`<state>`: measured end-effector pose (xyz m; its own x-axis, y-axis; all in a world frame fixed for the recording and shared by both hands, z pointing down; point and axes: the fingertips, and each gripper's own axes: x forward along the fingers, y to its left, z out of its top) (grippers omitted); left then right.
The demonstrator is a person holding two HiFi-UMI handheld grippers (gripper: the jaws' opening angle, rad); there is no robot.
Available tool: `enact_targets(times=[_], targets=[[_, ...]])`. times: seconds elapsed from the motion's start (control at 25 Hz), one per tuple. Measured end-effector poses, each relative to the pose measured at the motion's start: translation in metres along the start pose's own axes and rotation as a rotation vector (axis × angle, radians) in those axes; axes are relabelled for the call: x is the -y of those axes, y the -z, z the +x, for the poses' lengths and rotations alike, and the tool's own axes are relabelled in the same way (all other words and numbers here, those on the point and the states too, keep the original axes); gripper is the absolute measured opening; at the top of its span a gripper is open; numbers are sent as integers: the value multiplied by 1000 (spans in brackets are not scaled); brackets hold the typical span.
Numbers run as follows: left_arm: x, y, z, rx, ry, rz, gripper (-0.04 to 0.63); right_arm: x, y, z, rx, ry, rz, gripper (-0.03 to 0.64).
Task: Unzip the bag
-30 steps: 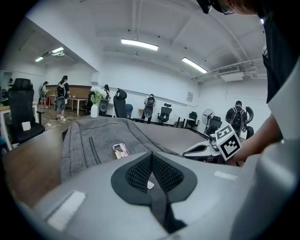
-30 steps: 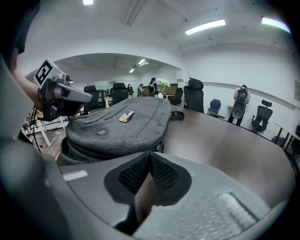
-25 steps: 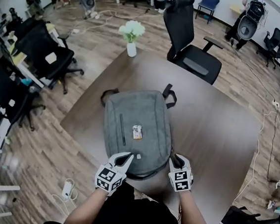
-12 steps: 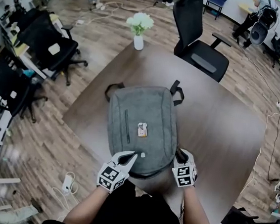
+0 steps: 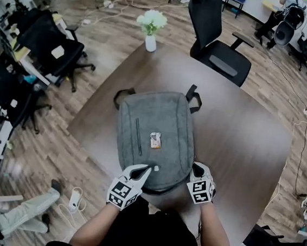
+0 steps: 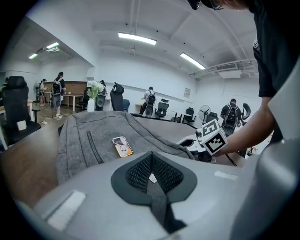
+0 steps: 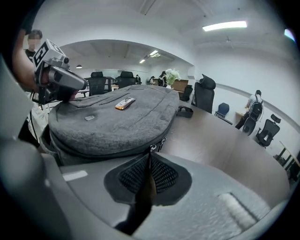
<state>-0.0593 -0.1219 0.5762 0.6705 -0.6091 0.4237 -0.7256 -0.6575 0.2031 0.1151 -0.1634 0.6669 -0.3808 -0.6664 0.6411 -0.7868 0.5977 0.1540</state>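
Your right gripper (image 7: 150, 157) has just been closing. Its jaws now meet on what looks like the zipper pull (image 7: 153, 148) at the near right corner of the bag (image 5: 152, 130), so the grip for unzipping seems made. Your left gripper (image 6: 151, 159), jaws together, presses the bag's near top edge. The bag lies flat on the counter (image 5: 244, 140), zip not yet opened.

This is a big office. Black rolling chairs (image 5: 218, 50) stand round a brown table (image 5: 244, 140), and long lights (image 6: 137, 38) hang overhead.
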Motion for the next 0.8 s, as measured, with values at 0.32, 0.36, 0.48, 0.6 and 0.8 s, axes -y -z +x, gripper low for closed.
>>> enact_targets(times=[0.32, 0.36, 0.48, 0.6, 0.8], targets=[[-1, 4, 1, -3, -4, 3, 17, 6, 4, -10, -17, 44, -20, 8], [-1, 3, 2, -3, -5, 3, 17, 6, 2, -11, -14, 47, -31, 8], [-3, 4, 2, -3, -8, -3, 17, 5, 0, -14, -11, 54, -55, 8], [-3, 6, 2, -13, -11, 4, 17, 5, 3, -18, -18, 60, -95, 6], [2, 13, 7, -55, -3, 67, 17, 5, 3, -30, -12, 75, -142, 3]])
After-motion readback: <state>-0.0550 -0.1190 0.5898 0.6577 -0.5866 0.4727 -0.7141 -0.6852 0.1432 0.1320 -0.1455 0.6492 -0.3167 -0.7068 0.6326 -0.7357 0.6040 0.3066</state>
